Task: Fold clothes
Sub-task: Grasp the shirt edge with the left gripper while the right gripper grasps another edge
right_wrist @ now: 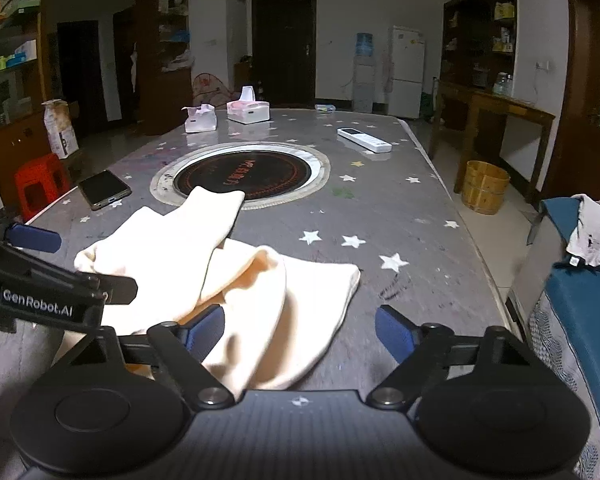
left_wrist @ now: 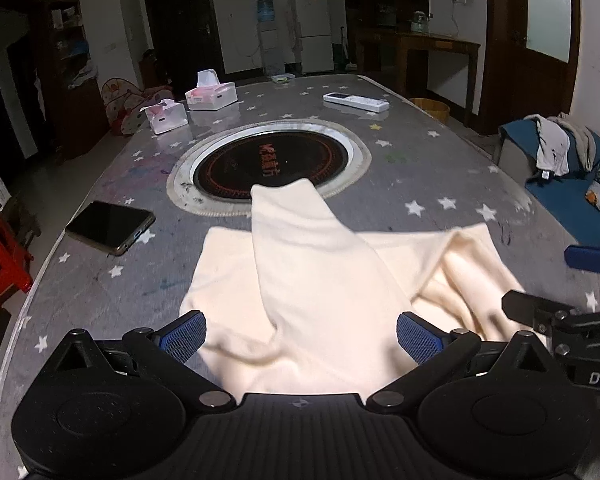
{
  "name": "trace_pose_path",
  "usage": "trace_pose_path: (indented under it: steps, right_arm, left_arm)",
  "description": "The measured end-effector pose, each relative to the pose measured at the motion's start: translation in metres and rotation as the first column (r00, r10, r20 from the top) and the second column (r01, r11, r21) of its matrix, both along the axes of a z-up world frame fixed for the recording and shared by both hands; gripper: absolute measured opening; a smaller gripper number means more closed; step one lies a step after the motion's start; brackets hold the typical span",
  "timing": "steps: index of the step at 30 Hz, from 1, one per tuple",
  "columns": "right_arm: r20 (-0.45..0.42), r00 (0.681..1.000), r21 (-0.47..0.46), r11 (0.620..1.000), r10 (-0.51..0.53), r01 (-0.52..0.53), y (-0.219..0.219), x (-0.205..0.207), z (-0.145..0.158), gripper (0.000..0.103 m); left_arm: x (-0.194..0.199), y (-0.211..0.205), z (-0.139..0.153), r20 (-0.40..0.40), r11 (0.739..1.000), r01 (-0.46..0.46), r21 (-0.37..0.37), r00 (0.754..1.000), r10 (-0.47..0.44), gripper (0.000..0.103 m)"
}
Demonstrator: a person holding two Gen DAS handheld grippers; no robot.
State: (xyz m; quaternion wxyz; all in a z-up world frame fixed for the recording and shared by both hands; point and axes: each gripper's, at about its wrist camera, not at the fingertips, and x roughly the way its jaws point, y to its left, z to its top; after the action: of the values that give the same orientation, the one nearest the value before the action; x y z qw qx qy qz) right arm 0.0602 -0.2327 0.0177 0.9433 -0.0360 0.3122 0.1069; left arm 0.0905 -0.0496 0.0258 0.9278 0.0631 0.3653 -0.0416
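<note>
One cream garment (left_wrist: 300, 292), two tissue boxes (left_wrist: 211, 96), one phone (left_wrist: 110, 226)

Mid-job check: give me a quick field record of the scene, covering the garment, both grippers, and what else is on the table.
garment: cream cloth, loosely folded on the table, one long part reaching onto the cooktop
left gripper: open, cloth lies between the jaws, pads not pressing it
right gripper: open, cloth by its left finger, not gripped
phone: left of the cloth, apart from it
remote: far right side of the table
tissue boxes: two, at the far left side
fold state: unfinished, still rumpled
</note>
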Motion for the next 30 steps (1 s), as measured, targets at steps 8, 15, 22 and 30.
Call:
trace_pose_path:
  steps: [8,15,22,30]
  right_arm:
    - [-0.014,0.998,0.004,0.998,0.064,-0.064,0.006,0.029,-0.002,0.078]
    - [-0.022,0.993,0.002,0.993,0.116,-0.116,0.012,0.047,-0.002,0.074]
    - [-0.018,0.986,-0.001,0.987,0.164,-0.164,0.019,0.056,-0.001,0.073]
    - [-0.026,0.975,-0.023,0.975,0.221,-0.221,0.025,0.063,-0.002,0.071]
  left_arm:
    - [0.044,-0.008,-0.002,-0.015,1.0,-0.013,0.001,1.0,0.013,0.102]
    - [0.089,-0.015,-0.009,-0.047,1.0,-0.025,-0.019,0.999,0.024,0.092]
    - [0.133,-0.023,-0.027,-0.076,0.999,-0.04,-0.011,0.996,0.039,0.088]
    - [0.158,-0.022,-0.047,-0.106,0.999,-0.048,-0.024,0.993,0.045,0.082]
